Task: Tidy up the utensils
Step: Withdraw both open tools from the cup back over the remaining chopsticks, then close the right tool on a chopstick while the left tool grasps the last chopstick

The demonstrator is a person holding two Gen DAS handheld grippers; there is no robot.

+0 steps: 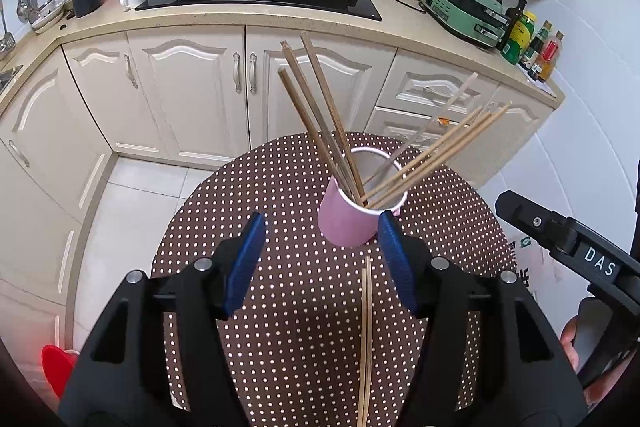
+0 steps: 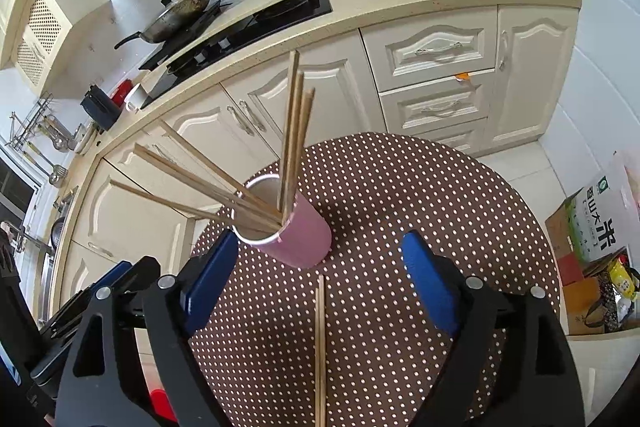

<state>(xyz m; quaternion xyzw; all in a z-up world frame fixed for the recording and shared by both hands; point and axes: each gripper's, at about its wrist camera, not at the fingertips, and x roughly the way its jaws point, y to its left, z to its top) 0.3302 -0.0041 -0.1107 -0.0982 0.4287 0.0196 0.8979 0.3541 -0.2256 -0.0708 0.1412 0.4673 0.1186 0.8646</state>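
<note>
The left gripper (image 1: 322, 259) has its blue-padded jaws parted and grasping nothing; the pink paper cup (image 1: 347, 223) full of wooden chopsticks (image 1: 320, 119) stands upright just beyond them, next to the right pad. A loose pair of wooden chopsticks (image 1: 366, 339) lies on the brown polka-dot round table (image 1: 280, 307), inside the right pad. The right gripper (image 2: 320, 263) gapes wide and empty, the cup (image 2: 304, 239) beyond its left pad and the pair (image 2: 320, 347) lying midway between its jaws.
</note>
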